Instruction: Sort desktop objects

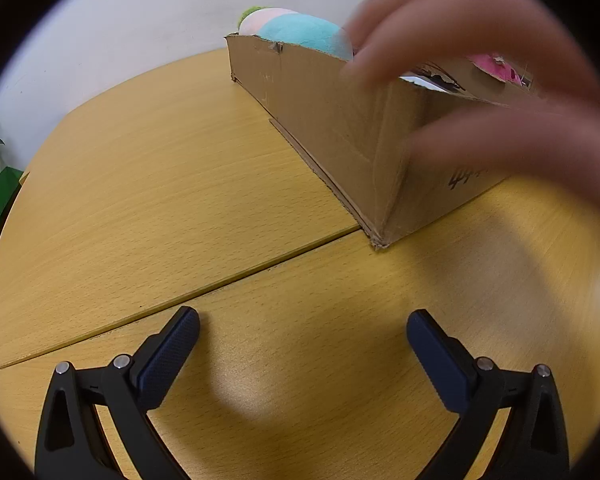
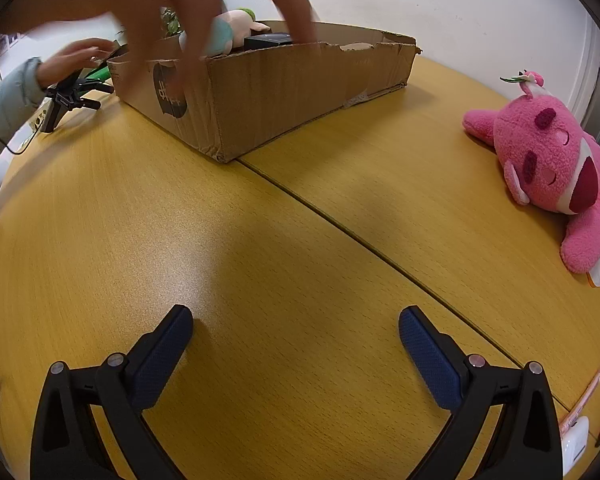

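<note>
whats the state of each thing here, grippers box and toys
left hand-held gripper: open, empty, above bare table
right hand-held gripper: open, empty, above bare table
cardboard box: open-topped, torn rim, resting on the table
pastel plush: inside the box
pink plush: lying on the table, outside the box
bare hand: blurred, over the box

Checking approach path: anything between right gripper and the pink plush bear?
Right wrist view: only bare wooden tabletop and its seam between the right gripper and the pink plush bear.
</note>
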`<state>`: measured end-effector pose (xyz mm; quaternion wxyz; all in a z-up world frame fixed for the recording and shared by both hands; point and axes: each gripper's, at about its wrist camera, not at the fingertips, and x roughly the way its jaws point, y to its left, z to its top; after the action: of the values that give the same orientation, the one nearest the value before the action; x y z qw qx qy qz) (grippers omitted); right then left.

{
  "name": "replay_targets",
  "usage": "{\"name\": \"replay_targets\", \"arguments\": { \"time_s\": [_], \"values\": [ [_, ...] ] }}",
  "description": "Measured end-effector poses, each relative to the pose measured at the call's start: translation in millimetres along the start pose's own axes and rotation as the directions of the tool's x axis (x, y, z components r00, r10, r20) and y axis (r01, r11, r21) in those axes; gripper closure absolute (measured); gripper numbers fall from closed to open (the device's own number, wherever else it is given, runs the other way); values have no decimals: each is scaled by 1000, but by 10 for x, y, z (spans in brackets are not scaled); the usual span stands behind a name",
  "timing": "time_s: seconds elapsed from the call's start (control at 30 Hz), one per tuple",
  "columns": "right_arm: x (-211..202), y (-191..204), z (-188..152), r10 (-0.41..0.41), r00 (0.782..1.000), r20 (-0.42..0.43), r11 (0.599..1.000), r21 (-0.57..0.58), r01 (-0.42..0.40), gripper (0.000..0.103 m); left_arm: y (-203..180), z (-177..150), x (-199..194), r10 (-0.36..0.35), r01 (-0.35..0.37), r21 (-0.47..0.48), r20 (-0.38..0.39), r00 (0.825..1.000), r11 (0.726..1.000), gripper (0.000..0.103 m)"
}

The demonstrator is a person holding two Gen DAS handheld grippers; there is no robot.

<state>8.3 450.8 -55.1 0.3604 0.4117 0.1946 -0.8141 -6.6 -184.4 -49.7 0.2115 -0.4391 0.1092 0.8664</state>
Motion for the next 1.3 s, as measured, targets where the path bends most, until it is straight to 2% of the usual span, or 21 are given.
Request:
{"name": "replay_targets", "arguments": {
  "time_s": [1.3],
  "values": [
    [-60, -48, -19, 2, 1000, 2, 1000, 0, -2, 0, 31, -109, 31, -6, 6, 11, -1, 1000, 1000, 0]
  ]
}}
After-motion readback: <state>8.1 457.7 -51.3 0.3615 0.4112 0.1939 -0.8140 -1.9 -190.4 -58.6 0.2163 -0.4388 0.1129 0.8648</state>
